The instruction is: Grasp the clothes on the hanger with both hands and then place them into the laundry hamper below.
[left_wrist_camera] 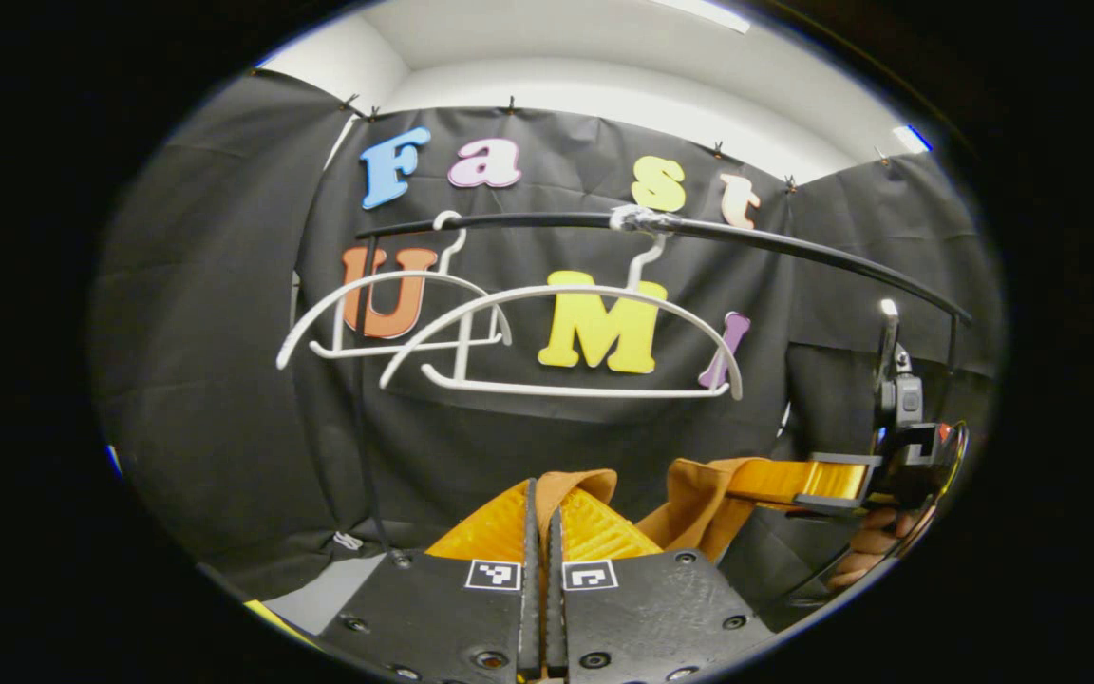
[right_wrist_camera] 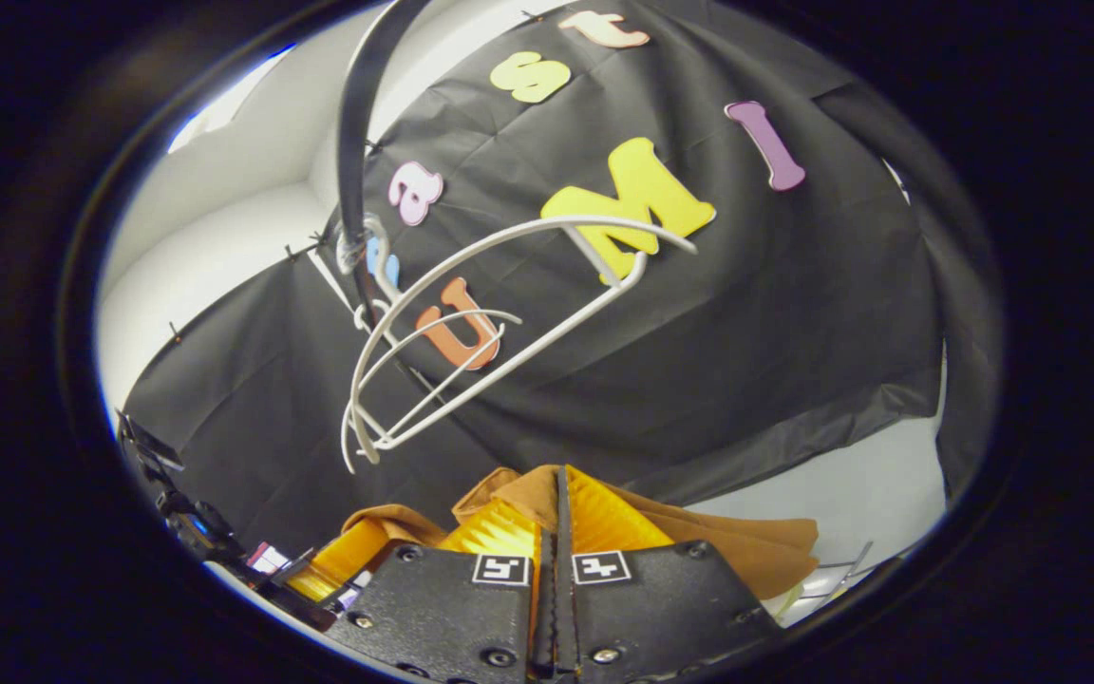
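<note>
While two hangers [left_wrist_camera: 561, 342] hang bare on the rail [left_wrist_camera: 699, 231], the brown cloth [left_wrist_camera: 699, 494] is below them, stretched between both grippers. The left gripper [left_wrist_camera: 541, 532] and the right gripper [right_wrist_camera: 558, 527] are each clamped together on its fabric.

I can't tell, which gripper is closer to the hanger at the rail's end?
Left. The left gripper is below the hanger; the right gripper is beyond the other hanger.
</note>
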Demonstrator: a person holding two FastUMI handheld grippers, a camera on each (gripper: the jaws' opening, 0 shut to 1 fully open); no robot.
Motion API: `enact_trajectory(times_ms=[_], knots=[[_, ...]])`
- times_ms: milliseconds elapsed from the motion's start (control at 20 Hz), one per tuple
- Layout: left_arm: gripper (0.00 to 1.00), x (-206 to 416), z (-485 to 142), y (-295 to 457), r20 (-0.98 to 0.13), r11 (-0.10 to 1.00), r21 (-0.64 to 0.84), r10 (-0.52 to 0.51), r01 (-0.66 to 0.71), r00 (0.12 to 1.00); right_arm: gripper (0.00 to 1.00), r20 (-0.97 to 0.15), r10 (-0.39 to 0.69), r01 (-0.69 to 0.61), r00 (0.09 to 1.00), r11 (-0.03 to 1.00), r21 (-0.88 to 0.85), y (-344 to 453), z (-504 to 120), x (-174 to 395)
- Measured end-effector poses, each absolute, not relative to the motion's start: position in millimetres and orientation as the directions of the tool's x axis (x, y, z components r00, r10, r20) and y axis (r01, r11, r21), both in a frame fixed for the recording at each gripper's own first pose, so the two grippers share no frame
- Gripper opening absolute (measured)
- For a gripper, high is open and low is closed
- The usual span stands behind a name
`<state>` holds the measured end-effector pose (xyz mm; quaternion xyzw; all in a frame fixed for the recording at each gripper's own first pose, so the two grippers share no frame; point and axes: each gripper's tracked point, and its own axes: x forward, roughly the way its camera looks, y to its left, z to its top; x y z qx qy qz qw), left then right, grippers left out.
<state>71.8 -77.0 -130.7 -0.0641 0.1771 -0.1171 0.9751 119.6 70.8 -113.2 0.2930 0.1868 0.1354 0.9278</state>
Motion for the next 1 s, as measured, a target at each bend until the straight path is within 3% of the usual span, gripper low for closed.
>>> enact_trajectory(times_ms=[100, 350, 400, 450, 600, 650, 700, 1000], knots=[[0.07, 70.2, -129.0, -88.6, -0.331, 0.958, -0.176, -0.274, 0.226, 0.903, 0.04, -0.262, 0.388, -0.167, 0.883, 0.784, 0.597, 83.6, -109.3, 115.8], [0.02, 66.6, -139.4, -98.8, -0.343, 0.950, -0.193, -0.301, 0.247, 0.890, 0.04, -0.272, 0.426, -0.201, 0.863, 0.784, 0.587, 96.5, -118.7, 112.2], [0.07, 64.7, -147.1, -99.3, -0.356, 0.951, -0.194, -0.298, 0.242, 0.886, 0.04, -0.286, 0.425, -0.192, 0.859, 0.784, 0.590, 95.9, -127.7, 113.3], [0.02, 62.6, -157.6, -99.5, -0.373, 0.949, -0.204, -0.301, 0.239, 0.878, 0.04, -0.298, 0.431, -0.183, 0.852, 0.778, 0.602, 96.2, -137.3, 116.1], [0.02, 60.9, -185.8, -103.4, -0.395, 0.935, -0.256, -0.334, 0.247, 0.856, 0.04, -0.366, 0.494, -0.158, 0.789, 0.738, 0.656, 105.4, -178.2, 124.1], [0.07, 59.8, -197.2, -104.7, -0.409, 0.930, -0.273, -0.342, 0.244, 0.846, 0.04, -0.381, 0.507, -0.143, 0.773, 0.725, 0.674, 107.6, -190.8, 128.5], [0.02, 59.2, -207.4, -102.6, -0.423, 0.930, -0.282, -0.342, 0.237, 0.839, 0.04, -0.396, 0.508, -0.126, 0.765, 0.721, 0.681, 108.3, -201.3, 129.7], [0.02, 52.3, -286.0, -98.1, -0.532, 0.925, -0.330, -0.346, 0.187, 0.773, 0.04, -0.514, 0.497, 0.000, 0.699, 0.719, 0.695, 96.5, -289.0, 124.8]])
